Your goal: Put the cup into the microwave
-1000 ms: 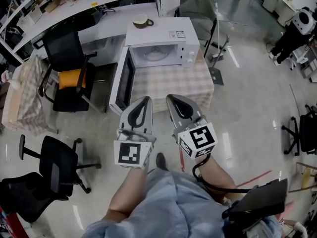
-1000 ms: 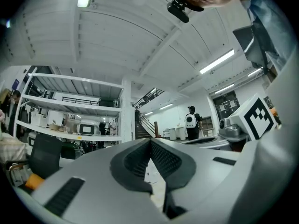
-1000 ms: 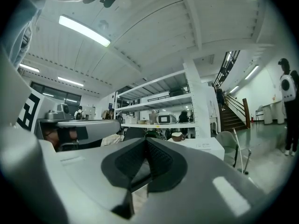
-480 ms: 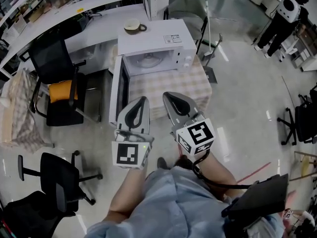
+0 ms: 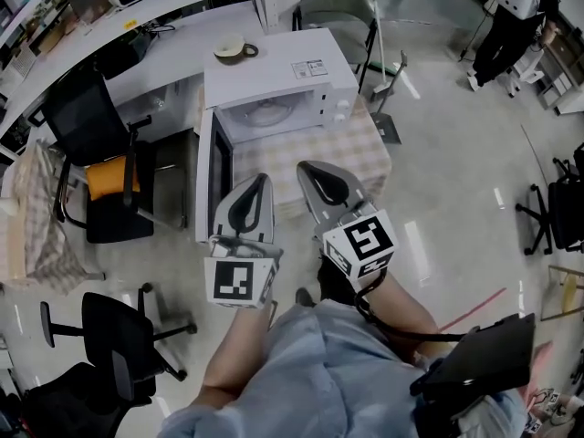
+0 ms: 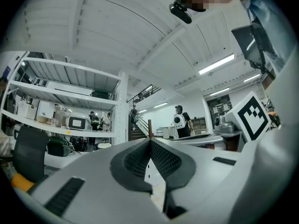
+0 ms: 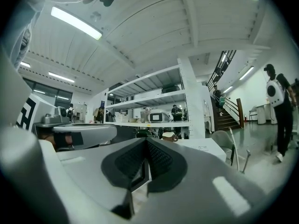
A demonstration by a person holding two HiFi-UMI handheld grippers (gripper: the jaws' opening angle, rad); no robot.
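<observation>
Two grippers are pointing level toward the microwave, and we are holding them side by side, just in front of the table's checked cloth. The left gripper is showing its jaws pressed together at the tips, with nothing between them. The right gripper is doing the same, jaws meeting and empty.

The cup is sitting upright on top of the microwave, near the back left corner of the lid, with its handle pointing to the picture's right. It is well apart from both grippers. The microwave's door is hanging wide open to the left, and the cavity is showing its glass turntable.

To the left a black chair is carrying an orange cushion, and at the far upper right a person is standing on the glossy floor.
</observation>
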